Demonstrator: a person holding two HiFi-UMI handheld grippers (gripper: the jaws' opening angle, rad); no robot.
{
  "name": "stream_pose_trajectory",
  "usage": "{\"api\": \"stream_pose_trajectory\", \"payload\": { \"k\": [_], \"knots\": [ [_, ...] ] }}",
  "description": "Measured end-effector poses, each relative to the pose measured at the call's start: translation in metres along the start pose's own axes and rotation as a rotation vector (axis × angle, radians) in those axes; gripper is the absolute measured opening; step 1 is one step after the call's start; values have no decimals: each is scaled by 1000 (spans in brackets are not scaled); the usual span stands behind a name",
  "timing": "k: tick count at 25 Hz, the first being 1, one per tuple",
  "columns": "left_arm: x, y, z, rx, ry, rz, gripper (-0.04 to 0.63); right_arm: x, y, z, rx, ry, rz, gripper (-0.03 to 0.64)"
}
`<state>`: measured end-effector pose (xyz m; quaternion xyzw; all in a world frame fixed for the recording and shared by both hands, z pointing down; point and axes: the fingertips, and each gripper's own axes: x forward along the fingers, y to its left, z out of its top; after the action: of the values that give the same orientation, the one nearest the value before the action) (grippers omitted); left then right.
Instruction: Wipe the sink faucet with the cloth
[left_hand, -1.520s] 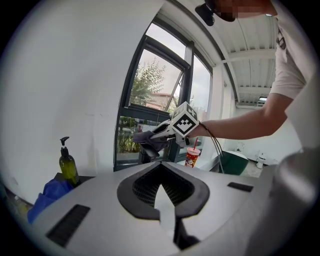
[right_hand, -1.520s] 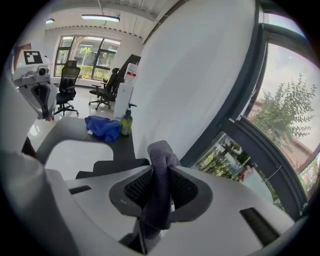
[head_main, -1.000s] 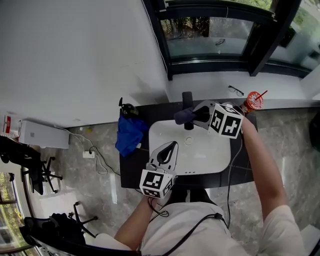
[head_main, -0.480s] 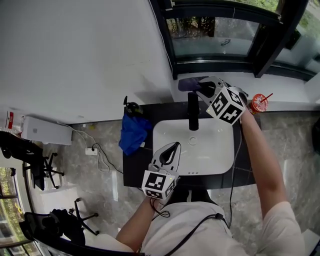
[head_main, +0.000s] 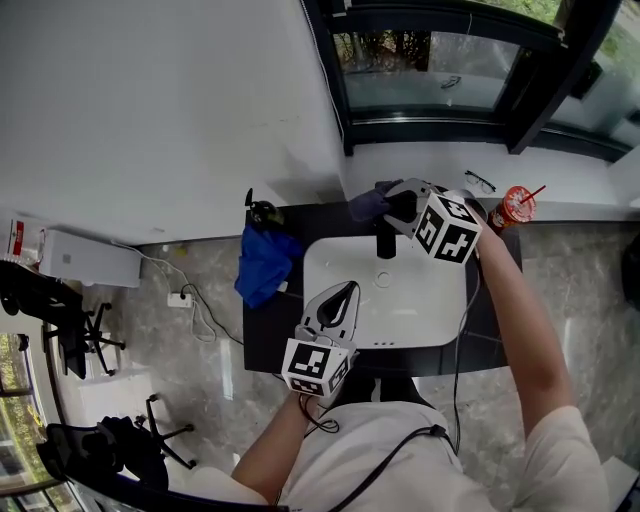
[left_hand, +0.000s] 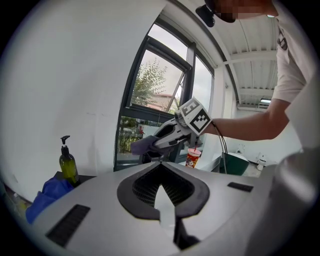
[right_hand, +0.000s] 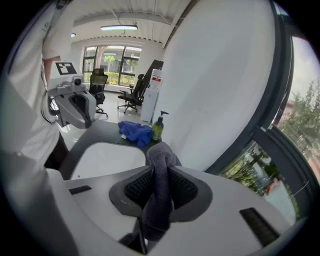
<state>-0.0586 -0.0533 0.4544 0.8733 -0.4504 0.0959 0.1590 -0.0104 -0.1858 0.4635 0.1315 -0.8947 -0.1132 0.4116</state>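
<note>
Right gripper (head_main: 392, 204), jaws clamped on the cloth (head_main: 363, 206), has swung back from behind the faucet (head_main: 385, 244) onto its top, probably mid-wipe.

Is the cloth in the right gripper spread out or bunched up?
Bunched up: the cloth is squeezed into a narrow roll between the shut jaws of the right gripper.

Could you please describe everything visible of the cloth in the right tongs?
The cloth is greyish-purple, soft like microfibre, bunched into a thick fold. The right tongs are shut on it, a rounded wad sticking out past the tips. It is held beside the top of the black faucet; contact cannot be made out.
</note>
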Motion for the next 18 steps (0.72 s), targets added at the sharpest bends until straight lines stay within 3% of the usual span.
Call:
{"api": "stream_pose_trajectory", "payload": {
  "k": [4,8,13,18],
  "knots": [
    [4,-7,3,4,-5,-20,-8,-14,47,3,52,-42,147,78],
    [5,-13,6,10,-6,-35,-8,-33,71,2,161,-122,175,78],
    [6,-16,3,15,3,-45,-8,-58,38,-22,357,-260,31,78],
    [5,-17,-1,18,17,-50,-8,-52,-7,-82,497,-220,-159,78]
  ]
}}
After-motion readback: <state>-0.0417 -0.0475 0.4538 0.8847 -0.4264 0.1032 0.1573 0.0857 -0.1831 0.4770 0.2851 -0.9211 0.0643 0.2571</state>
